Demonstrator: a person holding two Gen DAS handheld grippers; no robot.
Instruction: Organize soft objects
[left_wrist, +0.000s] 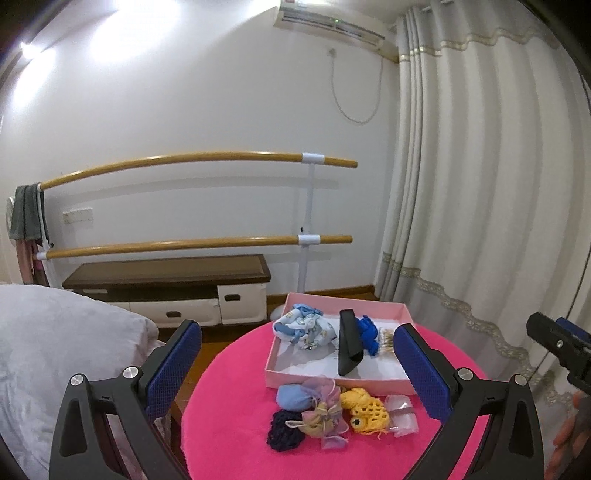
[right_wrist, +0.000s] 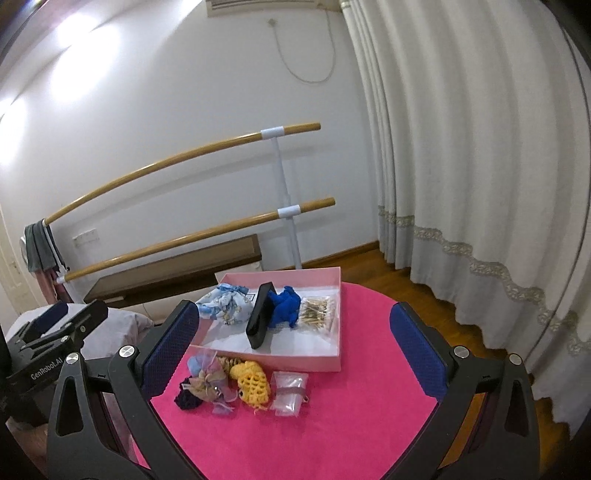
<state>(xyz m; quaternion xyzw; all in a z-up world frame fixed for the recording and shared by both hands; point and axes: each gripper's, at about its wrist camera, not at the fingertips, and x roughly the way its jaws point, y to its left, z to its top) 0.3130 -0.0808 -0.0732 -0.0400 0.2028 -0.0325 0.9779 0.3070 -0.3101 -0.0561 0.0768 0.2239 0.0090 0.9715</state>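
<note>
- Two claws hover above a round pink tabletop (left_wrist: 229, 435), both spread wide with nothing between their blue pads: the left claw (left_wrist: 295, 369) fills the lower part of its own view, the right claw (right_wrist: 295, 350) likewise.
- Centre frame sits an open pink box (right_wrist: 280, 360), holding a pale blue printed pouch (right_wrist: 225, 306), a black divider (right_wrist: 260, 315) standing on edge, a bright blue soft toy (right_wrist: 284, 304) and a packet of tan sticks (right_wrist: 317, 310).
- Just below the box, on the tabletop, lie loose items (clustered, some touching): a light blue pouch (left_wrist: 291, 397), a dark navy knit piece (left_wrist: 282, 430), an organza bag (left_wrist: 325, 413), a yellow crochet fish (left_wrist: 364, 410) and a clear plastic packet (left_wrist: 402, 413).
</note>
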